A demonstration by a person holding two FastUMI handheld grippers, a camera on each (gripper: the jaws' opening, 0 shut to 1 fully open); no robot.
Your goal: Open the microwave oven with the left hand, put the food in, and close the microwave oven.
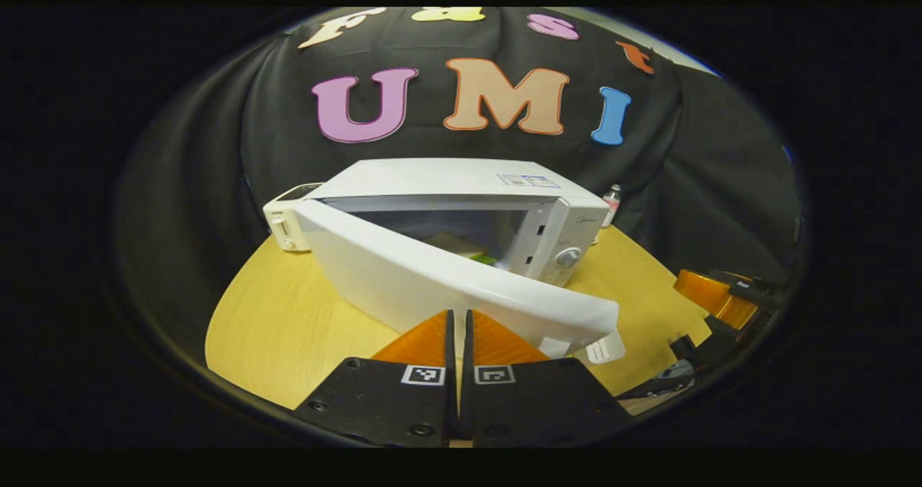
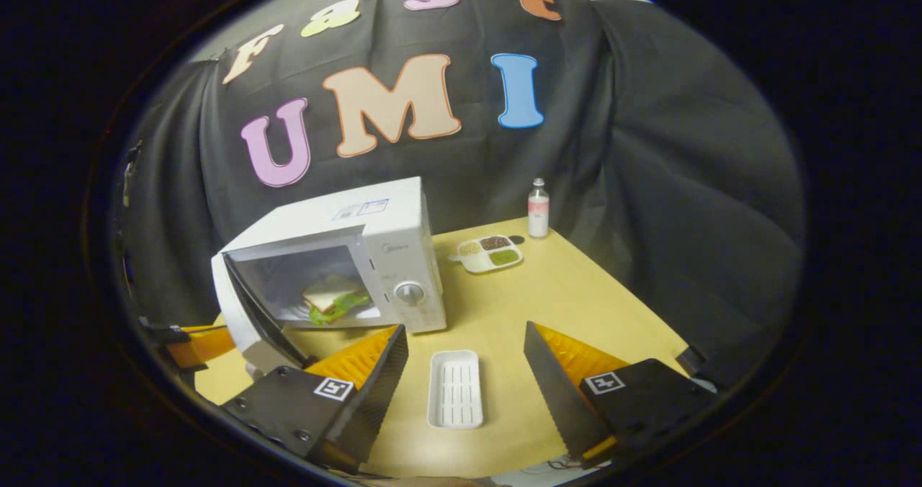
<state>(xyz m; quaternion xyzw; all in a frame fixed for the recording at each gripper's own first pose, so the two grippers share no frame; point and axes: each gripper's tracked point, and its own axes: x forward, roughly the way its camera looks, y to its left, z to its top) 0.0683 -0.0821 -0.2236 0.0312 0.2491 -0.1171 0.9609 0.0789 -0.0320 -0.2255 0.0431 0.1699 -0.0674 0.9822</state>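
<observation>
White microwave oven (image 2: 360,256) on the tabletop (image 2: 547,307) already holds the sandwich (image 2: 333,296), so only its half-open door (image 1: 446,282) remains for the left gripper (image 1: 459,328), jaws nearly closed, while the right gripper (image 2: 464,361) gapes empty.

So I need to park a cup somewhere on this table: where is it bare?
Bare tabletop lies right of the white tray, out to the far edge past the divided dish and bottle. Crowded: around the microwave and its open door.

Sandwich (image 2: 333,296) inside microwave (image 2: 389,217); tray (image 2: 455,388) before it; bottle (image 2: 538,208) probably behind.
</observation>
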